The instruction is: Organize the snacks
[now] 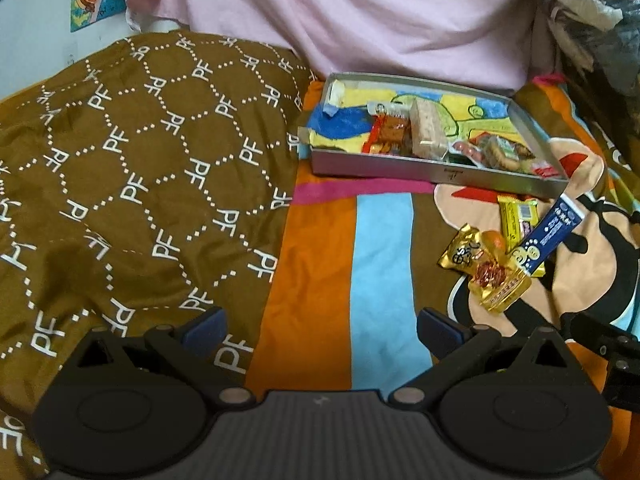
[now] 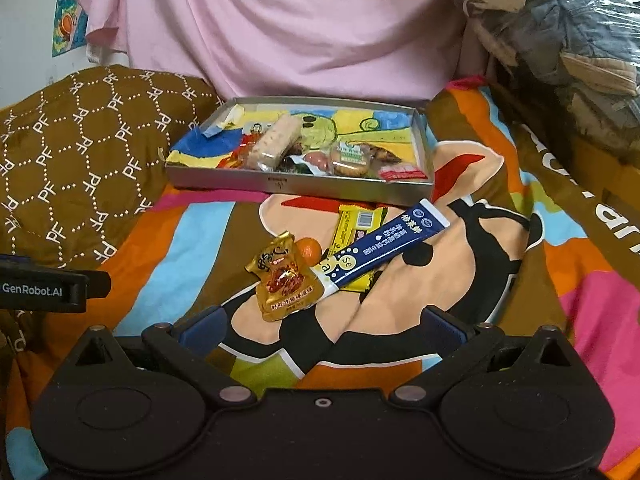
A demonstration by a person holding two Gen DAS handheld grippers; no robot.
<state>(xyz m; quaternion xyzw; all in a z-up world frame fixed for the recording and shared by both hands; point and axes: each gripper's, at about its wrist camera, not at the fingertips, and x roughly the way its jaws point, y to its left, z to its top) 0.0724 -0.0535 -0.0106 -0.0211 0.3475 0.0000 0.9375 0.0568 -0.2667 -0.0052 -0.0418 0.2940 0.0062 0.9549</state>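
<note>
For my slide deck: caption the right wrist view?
Open right gripper faces loose snack packets on the bedspread, before a half-filled tray.

Left gripper [image 1: 320, 326]: matte black plastic body, ribbed grey centre panel, two round disc housings, silver pivot pins, triangular cut-outs, blue-padded fingers [image 1: 204, 326].

Right gripper [image 2: 322, 326]: same black build, blue pads, smooth centre with small round screw. White "GenRobot.AI" lettering on the left gripper's side.

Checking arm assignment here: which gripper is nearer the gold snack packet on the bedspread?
Right. The gold snack packet lies just ahead of the open right gripper, slightly to its left. The left gripper, also open, sits further left, with the packet off to its right.
</note>
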